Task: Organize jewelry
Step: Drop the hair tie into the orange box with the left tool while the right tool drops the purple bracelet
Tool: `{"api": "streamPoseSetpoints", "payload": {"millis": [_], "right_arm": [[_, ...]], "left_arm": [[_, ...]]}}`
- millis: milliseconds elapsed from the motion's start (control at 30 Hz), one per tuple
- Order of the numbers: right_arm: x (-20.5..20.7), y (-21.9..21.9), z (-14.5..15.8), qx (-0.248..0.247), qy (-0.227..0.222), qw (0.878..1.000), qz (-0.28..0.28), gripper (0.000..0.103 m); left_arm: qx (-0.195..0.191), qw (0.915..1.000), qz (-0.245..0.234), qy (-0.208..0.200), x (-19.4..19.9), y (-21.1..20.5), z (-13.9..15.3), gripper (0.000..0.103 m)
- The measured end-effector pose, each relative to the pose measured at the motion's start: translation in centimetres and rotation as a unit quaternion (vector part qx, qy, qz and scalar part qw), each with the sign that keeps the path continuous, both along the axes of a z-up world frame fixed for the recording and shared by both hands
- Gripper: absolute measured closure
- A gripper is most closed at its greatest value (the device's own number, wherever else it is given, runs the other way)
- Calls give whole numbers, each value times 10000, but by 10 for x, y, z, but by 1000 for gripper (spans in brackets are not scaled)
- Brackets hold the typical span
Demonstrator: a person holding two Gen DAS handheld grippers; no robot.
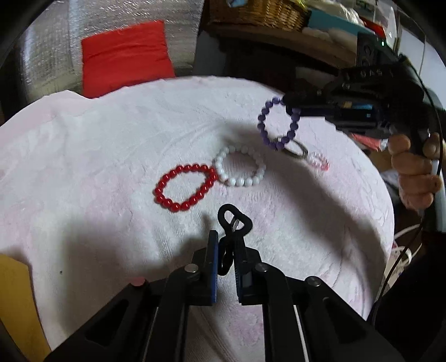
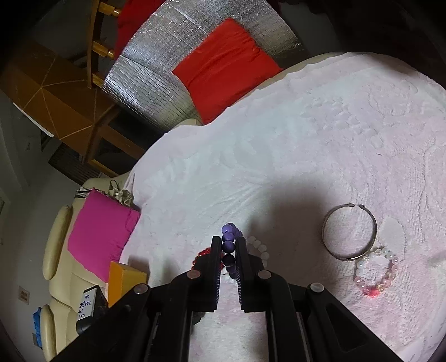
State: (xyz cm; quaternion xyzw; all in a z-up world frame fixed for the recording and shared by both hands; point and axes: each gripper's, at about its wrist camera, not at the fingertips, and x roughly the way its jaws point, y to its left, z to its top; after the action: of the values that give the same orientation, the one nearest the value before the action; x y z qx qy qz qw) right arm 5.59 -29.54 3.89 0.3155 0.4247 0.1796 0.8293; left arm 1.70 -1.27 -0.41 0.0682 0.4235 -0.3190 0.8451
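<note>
My left gripper (image 1: 226,236) is shut on a black linked bracelet (image 1: 235,221) whose loop sticks out past the fingertips, just above the pale cloth. A red bead bracelet (image 1: 185,187) and a white bead bracelet (image 1: 240,166) lie touching each other ahead of it. My right gripper (image 2: 229,240) is shut on a purple bead bracelet (image 2: 228,236), which hangs as a ring (image 1: 278,122) in the air at the upper right of the left wrist view. A metal bangle (image 2: 349,232) and a pink-white bead bracelet (image 2: 376,271) lie on the cloth to its right.
A pale pink towel (image 2: 306,139) covers the round table. A red cushion (image 1: 125,55) on silver padding lies beyond the far edge. A wicker basket (image 1: 259,12) stands on a shelf. A magenta cloth (image 2: 100,234) and cream sofa (image 2: 60,250) lie left. A hand (image 1: 412,167) holds the right gripper.
</note>
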Motion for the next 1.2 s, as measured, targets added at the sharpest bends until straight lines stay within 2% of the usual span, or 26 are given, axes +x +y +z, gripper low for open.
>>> {"api": "streamPoseSetpoints", "payload": {"millis": [133,300,633,833,1033,1200], "right_arm": [[-3,13,7,29,-104,9999,78,92],[-8,51,14,-38,-195,9991,383,92],[-22,134,27,-14,-426,9936,1045,92],[-30,167,32,159,-567,9904,1252,92],[-37,203,39,493,-690,9848,1516,92],[-45,246,49,729,-928,9757,1845,92]], "left_arm": [[-205,9991,345,-127,-12,13,19,93],[-433,9950,809,-405,-37,39,48,93],[-576,9786,1721,-975,-95,103,101,93],[-325,9665,2271,-1150,-113,151,112,93],[-82,9505,2932,-1022,-123,207,103,93],[89,9413,3288,-765,-122,247,87,93]]}}
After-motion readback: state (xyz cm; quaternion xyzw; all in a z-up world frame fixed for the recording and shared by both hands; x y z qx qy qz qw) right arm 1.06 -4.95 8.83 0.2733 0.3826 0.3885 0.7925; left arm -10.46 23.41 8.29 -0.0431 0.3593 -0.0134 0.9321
